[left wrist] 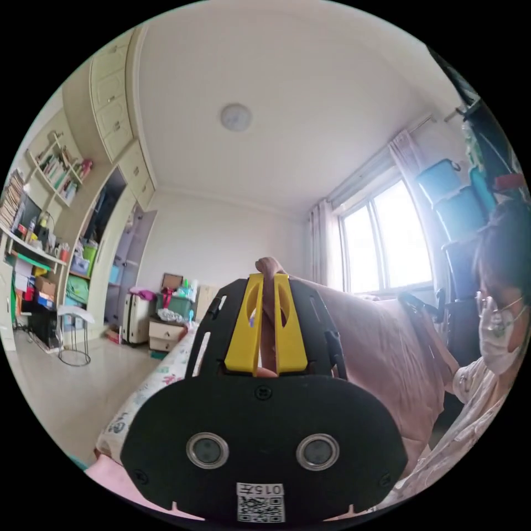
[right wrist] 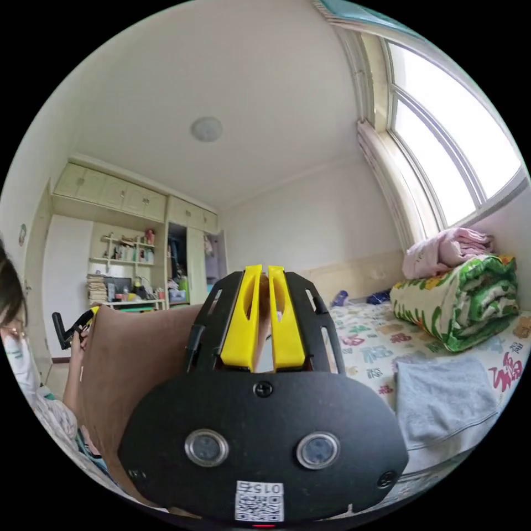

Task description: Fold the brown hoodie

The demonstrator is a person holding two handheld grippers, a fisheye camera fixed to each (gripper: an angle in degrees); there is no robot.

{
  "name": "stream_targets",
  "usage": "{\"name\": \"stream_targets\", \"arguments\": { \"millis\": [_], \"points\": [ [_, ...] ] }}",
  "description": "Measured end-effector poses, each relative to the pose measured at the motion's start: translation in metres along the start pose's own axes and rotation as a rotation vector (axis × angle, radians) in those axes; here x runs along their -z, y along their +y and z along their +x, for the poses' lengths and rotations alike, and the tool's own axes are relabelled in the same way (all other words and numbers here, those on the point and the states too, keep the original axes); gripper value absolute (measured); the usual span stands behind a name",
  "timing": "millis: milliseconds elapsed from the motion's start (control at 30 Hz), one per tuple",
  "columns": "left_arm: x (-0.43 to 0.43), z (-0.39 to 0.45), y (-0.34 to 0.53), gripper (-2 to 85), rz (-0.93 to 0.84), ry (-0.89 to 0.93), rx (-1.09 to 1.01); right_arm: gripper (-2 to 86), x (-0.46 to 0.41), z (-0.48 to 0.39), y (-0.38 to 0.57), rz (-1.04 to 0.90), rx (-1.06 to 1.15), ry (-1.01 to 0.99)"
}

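The brown hoodie (left wrist: 376, 343) hangs stretched in the air between my two grippers. My left gripper (left wrist: 268, 282) is shut on a bunched edge of it, with cloth poking up between the yellow jaws. In the right gripper view the hoodie (right wrist: 133, 354) spreads away to the left as a flat brown sheet, and my right gripper (right wrist: 264, 279) is shut on its near corner. The left gripper (right wrist: 72, 329) appears small at the cloth's far edge. In the left gripper view the right gripper (left wrist: 420, 304) sits at the cloth's far top edge.
A person (left wrist: 498, 343) in a face mask stands behind the hoodie. A bed with a patterned sheet (right wrist: 365, 337) carries a folded grey garment (right wrist: 442, 398), a rolled green quilt (right wrist: 470, 304) and pink bedding. Shelves and wardrobes (left wrist: 66, 232) line one wall; a window (left wrist: 387, 243) lines another.
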State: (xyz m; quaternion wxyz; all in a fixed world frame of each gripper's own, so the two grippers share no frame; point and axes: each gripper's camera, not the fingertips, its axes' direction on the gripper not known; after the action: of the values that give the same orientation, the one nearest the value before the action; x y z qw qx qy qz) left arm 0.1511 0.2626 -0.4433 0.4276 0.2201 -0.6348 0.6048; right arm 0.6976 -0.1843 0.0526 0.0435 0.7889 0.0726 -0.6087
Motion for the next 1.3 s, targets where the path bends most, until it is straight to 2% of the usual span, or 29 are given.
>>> {"name": "stream_targets", "arguments": {
  "millis": [133,267,400,600,767,833,933,1033,1100,1200,1300],
  "points": [
    [-0.140,-0.028,0.051,1.0,-0.204,-0.036,0.042,2.7,-0.109,0.046,0.015,-0.189,-0.017,0.141],
    [-0.300,-0.077,0.129,1.2,-0.486,-0.085,0.130,2.9,-0.252,0.109,0.060,-0.473,-0.127,0.208],
    [-0.409,-0.094,0.181,1.5,-0.694,-0.204,0.011,2.9,-0.354,0.117,0.096,-0.641,0.010,0.334],
    [-0.485,-0.127,0.197,2.6,-0.801,-0.254,-0.094,3.1,-0.442,0.126,0.096,-0.779,0.109,0.399],
    [-0.522,-0.169,0.215,5.3,-0.929,-0.283,-0.057,1.1,-0.490,0.130,0.097,-0.913,0.160,0.470],
    [-0.520,-0.182,0.201,6.5,-0.918,-0.297,-0.051,-0.3,-0.489,0.134,0.080,-0.897,0.150,0.552],
    [-0.492,-0.204,0.162,6.4,-0.850,-0.254,0.028,-0.8,-0.452,0.138,0.030,-0.833,0.165,0.547],
    [-0.430,-0.211,0.105,7.0,-0.708,-0.139,0.069,-0.6,-0.371,0.133,-0.025,-0.742,0.100,0.359],
    [-0.358,-0.208,0.068,7.4,-0.582,-0.057,0.085,0.5,-0.293,0.119,-0.053,-0.687,0.069,0.213],
    [-0.260,-0.203,0.057,7.6,-0.484,-0.045,0.111,2.6,-0.205,0.100,-0.057,-0.631,0.029,0.106],
    [-0.181,-0.205,0.076,8.5,-0.469,-0.135,0.134,8.2,-0.146,0.082,-0.040,-0.699,0.029,0.049]
  ]
}}
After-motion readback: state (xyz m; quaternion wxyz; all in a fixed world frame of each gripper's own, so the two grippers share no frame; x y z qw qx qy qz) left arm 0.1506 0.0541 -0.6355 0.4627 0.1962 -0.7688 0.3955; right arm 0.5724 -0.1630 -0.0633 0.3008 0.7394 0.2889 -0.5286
